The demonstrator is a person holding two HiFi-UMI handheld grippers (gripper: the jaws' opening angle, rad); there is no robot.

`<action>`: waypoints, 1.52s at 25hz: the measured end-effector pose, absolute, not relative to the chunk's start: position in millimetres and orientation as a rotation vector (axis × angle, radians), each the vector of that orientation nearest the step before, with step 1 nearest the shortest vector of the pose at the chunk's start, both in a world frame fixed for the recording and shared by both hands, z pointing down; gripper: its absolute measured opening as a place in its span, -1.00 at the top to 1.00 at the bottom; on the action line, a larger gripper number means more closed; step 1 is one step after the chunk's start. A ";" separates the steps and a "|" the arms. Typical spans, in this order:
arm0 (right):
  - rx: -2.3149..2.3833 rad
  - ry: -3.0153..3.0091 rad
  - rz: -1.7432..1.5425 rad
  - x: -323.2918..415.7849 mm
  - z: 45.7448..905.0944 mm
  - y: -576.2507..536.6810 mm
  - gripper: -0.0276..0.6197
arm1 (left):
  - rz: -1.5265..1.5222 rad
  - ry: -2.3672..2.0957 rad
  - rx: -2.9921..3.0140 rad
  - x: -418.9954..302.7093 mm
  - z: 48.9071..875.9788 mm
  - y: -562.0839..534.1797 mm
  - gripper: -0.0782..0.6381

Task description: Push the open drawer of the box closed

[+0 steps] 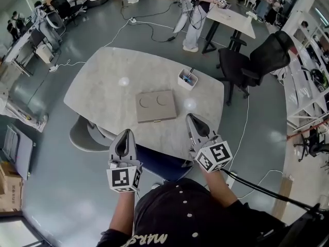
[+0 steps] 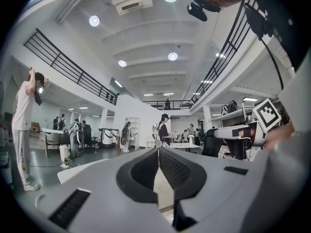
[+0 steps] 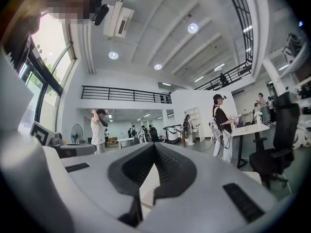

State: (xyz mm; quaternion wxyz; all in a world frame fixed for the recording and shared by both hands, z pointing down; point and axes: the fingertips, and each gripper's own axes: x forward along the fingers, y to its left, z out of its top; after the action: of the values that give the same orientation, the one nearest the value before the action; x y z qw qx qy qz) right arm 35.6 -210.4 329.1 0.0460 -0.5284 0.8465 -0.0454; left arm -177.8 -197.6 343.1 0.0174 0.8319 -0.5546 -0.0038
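Observation:
The box (image 1: 156,106) is a flat tan case with two round recesses in its lid, lying near the middle of the pale round-cornered table (image 1: 110,89). From above I cannot make out a drawer standing out of it. My left gripper (image 1: 125,132) hovers off the table's near edge, left of the box, jaws together and empty. My right gripper (image 1: 189,116) hangs over the near edge just right of the box's near right corner, not touching it. In the left gripper view the left gripper (image 2: 158,150) has its tips meeting; the right gripper (image 3: 155,144) looks the same in its own view.
A small white holder with pens (image 1: 187,78) stands behind the box to the right. A grey chair (image 1: 85,135) sits under the table's left side, a blue seat (image 1: 159,161) between my grippers. A black office chair (image 1: 252,63) stands to the right. People stand farther back.

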 end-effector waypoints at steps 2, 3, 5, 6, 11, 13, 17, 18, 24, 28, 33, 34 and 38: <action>-1.639 2.573 -0.109 35.8 326.6 -207.9 0.92 | -0.020 -1.720 2.601 -177.0 339.8 -194.4 0.74; -1.649 2.566 -0.097 35.2 325.5 -207.3 0.92 | -0.020 -1.718 2.610 -176.6 338.8 -192.9 0.73; -1.661 2.562 -0.073 32.9 323.9 -206.3 0.92 | -0.018 -1.725 2.611 -177.8 338.1 -190.8 0.73; -1.663 2.565 -0.063 31.2 323.6 -205.6 0.92 | -0.018 -1.729 2.606 -179.2 338.3 -190.0 0.73; -1.620 2.611 -0.051 19.0 328.1 -201.8 0.92 | -0.018 -1.744 2.590 -184.9 338.9 -185.5 0.73; -1.605 2.627 -0.039 14.4 327.9 -201.4 0.92 | -0.024 -1.759 2.587 -187.4 337.2 -184.8 0.73; -1.608 2.652 -0.032 11.4 330.1 -204.9 0.92 | -0.027 -1.772 2.580 -188.2 336.6 -186.6 0.74; -1.607 2.655 -0.032 11.5 329.7 -205.6 0.92 | -0.025 -1.770 2.580 -187.2 336.8 -186.8 0.73; -1.592 2.688 -0.025 8.7 331.5 -206.0 0.92 | -0.028 -1.775 2.578 -185.4 337.2 -186.5 0.73; -1.581 2.694 -0.027 6.6 332.0 -207.3 0.92 | -0.033 -1.780 2.573 -186.3 338.7 -187.8 0.73; -1.580 2.698 -0.037 8.6 334.7 -207.4 0.92 | -0.030 -1.777 2.572 -183.2 340.7 -186.9 0.74; -1.579 2.699 -0.036 9.0 334.1 -207.2 0.92 | -0.028 -1.779 2.569 -182.9 340.7 -186.6 0.73; -1.572 2.700 -0.034 9.0 332.0 -208.1 0.92 | -0.027 -1.781 2.565 -182.2 339.6 -187.4 0.73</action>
State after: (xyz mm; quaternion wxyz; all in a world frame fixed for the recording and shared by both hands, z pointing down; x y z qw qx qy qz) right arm 9.0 -208.1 332.0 0.0083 -0.5031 0.8641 -0.0108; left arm -182.2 -187.4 339.6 0.0092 0.8213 -0.5703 -0.0087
